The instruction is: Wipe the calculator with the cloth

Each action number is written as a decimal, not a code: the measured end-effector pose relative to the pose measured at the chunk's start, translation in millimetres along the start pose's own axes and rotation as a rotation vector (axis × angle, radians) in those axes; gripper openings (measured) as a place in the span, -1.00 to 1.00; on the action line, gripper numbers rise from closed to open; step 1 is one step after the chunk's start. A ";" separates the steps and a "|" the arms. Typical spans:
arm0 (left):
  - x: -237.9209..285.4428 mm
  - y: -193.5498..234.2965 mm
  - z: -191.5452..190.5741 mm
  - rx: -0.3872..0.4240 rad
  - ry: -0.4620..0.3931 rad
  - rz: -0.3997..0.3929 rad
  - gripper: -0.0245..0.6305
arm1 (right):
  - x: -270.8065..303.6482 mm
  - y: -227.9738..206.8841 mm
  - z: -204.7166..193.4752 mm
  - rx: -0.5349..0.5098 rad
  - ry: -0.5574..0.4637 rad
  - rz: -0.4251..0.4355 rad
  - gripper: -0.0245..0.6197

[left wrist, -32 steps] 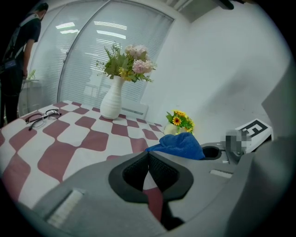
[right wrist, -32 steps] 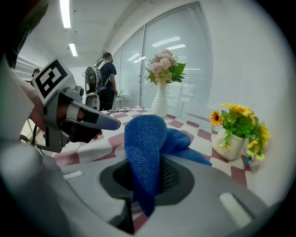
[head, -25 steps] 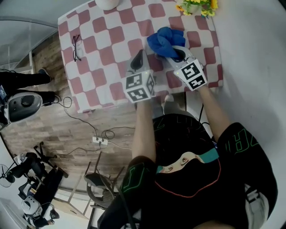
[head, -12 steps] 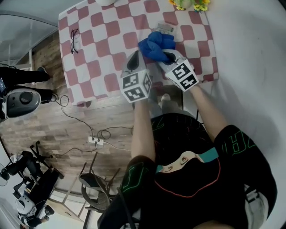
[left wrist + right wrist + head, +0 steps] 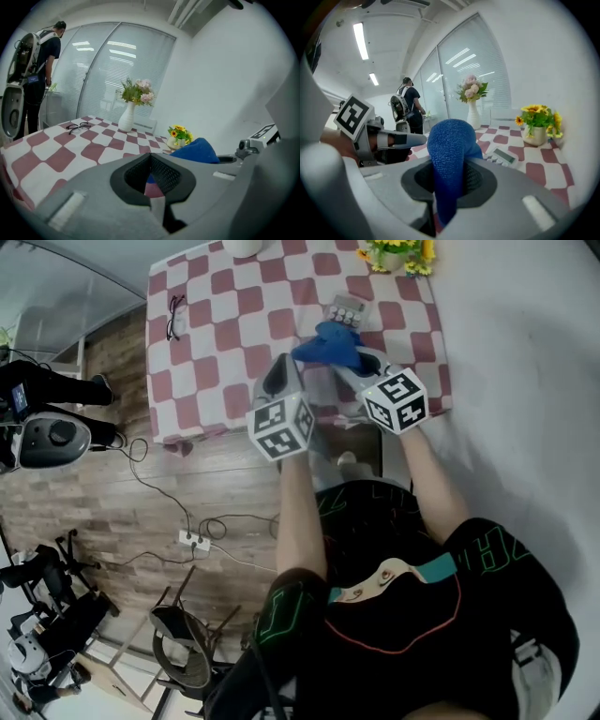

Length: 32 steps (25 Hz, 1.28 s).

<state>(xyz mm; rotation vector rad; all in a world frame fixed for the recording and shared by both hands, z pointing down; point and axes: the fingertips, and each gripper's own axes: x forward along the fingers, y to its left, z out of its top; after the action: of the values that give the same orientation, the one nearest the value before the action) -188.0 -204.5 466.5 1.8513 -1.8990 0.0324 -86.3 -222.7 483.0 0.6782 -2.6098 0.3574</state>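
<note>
The grey calculator (image 5: 344, 310) lies flat on the red-and-white checked table (image 5: 216, 381), toward its far right part. Just on the near side of it hangs the blue cloth (image 5: 327, 345), and my right gripper (image 5: 361, 360) is shut on it. In the right gripper view the cloth (image 5: 449, 150) bulges up out of the jaws, with the calculator (image 5: 502, 157) beyond it on the right. My left gripper (image 5: 284, 373) hovers to the left of the cloth, shut with nothing in it. The left gripper view shows the cloth (image 5: 197, 151) past its jaws.
A pair of glasses (image 5: 174, 315) lies at the table's far left. A white vase (image 5: 242, 247) and a small pot of yellow flowers (image 5: 394, 254) stand along the far edge. A person (image 5: 408, 110) stands beyond the table. Cables and a power strip (image 5: 192, 540) lie on the wooden floor.
My right gripper has drawn the cloth back toward the near edge, and the calculator now shows fully beyond it. The left gripper has stayed beside it.
</note>
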 end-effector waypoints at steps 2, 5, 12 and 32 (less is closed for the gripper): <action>-7.5 -6.5 8.0 0.010 -0.028 -0.003 -0.89 | -15.5 -6.1 12.9 0.013 -0.044 -0.026 -0.68; -17.2 -17.3 21.1 0.030 -0.077 -0.013 -0.89 | -38.6 -15.7 32.2 0.025 -0.114 -0.059 -0.68; -27.1 -32.3 64.1 0.096 -0.187 -0.027 -0.89 | -79.9 -53.0 73.2 0.096 -0.232 -0.177 -0.68; -72.3 -67.1 110.0 0.223 -0.310 -0.049 -0.89 | -158.2 -73.9 109.1 0.094 -0.382 -0.374 -0.68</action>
<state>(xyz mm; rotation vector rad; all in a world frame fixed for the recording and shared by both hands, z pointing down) -162.2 -180.3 323.0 2.1557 -2.1280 -0.0654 41.1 -259.0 325.3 1.3583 -2.7394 0.2542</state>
